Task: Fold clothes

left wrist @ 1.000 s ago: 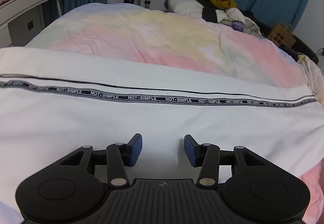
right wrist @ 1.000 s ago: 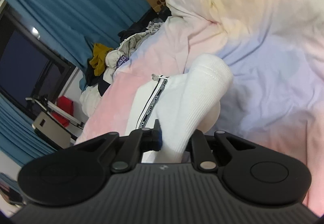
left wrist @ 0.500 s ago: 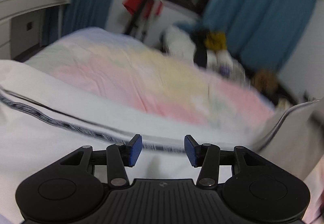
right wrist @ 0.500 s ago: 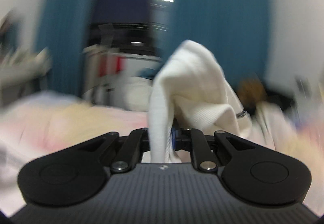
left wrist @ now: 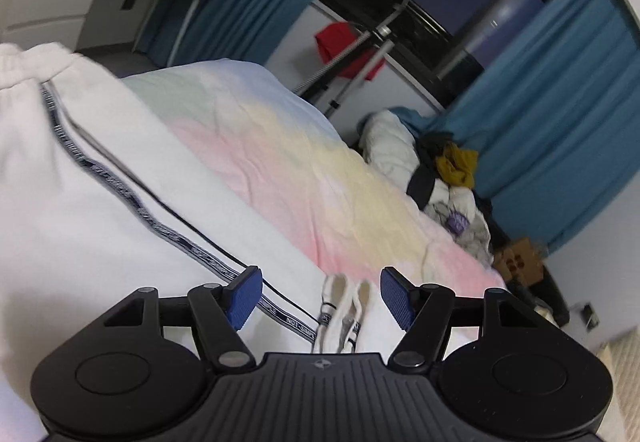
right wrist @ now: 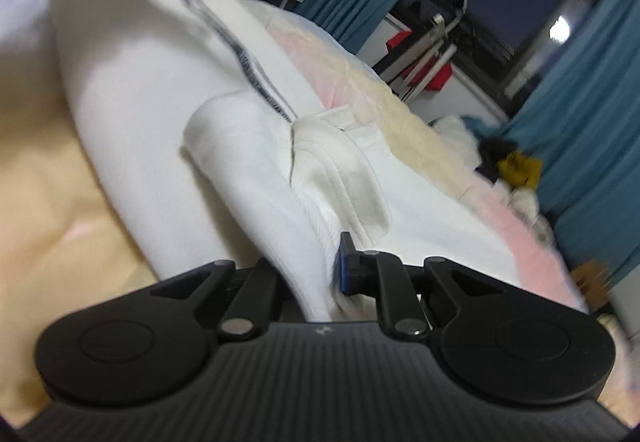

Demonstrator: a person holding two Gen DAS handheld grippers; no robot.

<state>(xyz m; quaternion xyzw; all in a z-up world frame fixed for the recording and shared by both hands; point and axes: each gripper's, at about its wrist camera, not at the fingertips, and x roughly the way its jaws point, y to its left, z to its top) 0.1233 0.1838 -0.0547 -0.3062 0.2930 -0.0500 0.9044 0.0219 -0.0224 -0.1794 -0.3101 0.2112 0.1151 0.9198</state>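
White trousers point(right wrist: 168, 94) are lying on the pastel bed point(left wrist: 288, 146), cuff folded back; right gripper point(right wrist: 316, 274) fingers are pinching it, one finger buried. Left gripper point(left wrist: 320, 294) fingers are gaping wide at six o'clock.

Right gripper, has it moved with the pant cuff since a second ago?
Yes. The right gripper carried the white cuff from the bedspread's side, over the white pants.

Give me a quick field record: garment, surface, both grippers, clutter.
garment: white trousers with a lettered dark side stripe, cuff end doubled back over the leg
surface: pastel bedspread
left gripper: open, holding nothing, over the cuffs
right gripper: shut on the ribbed cuff
clutter: clothes pile at the bed's far end
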